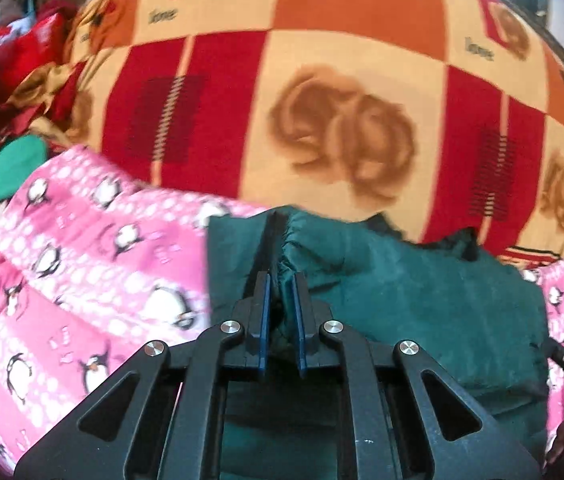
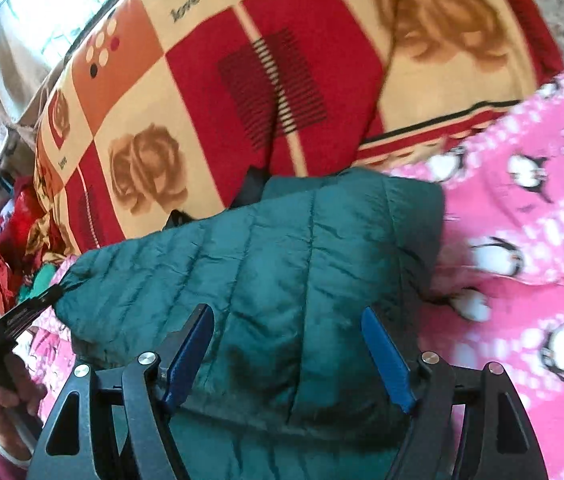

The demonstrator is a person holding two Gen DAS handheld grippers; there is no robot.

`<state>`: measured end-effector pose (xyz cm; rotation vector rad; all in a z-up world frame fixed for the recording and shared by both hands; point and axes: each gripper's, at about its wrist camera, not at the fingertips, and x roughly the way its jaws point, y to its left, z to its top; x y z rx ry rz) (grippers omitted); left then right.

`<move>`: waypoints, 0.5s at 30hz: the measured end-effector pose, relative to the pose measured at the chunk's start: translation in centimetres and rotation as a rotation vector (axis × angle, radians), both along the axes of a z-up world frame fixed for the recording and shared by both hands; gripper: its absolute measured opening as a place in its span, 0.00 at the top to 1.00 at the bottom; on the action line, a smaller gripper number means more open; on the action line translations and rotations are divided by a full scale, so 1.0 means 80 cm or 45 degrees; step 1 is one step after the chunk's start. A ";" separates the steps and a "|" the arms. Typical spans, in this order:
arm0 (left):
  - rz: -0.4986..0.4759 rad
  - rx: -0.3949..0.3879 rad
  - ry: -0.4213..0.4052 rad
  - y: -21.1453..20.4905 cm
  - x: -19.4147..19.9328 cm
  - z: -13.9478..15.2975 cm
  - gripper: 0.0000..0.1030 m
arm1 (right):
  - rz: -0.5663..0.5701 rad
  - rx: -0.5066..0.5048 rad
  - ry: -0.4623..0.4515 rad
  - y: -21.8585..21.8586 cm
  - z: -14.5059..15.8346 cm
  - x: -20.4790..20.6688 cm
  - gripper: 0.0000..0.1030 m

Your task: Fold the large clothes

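A dark green quilted jacket lies folded on a pink penguin-print blanket. In the left wrist view my left gripper is shut on a bunched edge of the green jacket, with fabric pinched between the blue pads. In the right wrist view my right gripper is open, its blue fingers spread just above the jacket's near part. The left gripper also shows in the right wrist view at the jacket's left corner, held by a hand.
A red, orange and cream rose-print blanket covers the bed beyond the jacket. A heap of red and green clothes lies at the far left. The pink blanket spreads left and right of the jacket.
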<state>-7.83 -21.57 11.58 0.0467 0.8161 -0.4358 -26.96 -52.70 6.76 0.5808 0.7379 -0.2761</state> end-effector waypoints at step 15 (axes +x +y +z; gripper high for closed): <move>0.012 -0.017 0.096 0.031 0.009 -0.018 0.88 | 0.039 -0.143 0.107 0.005 -0.013 0.059 0.28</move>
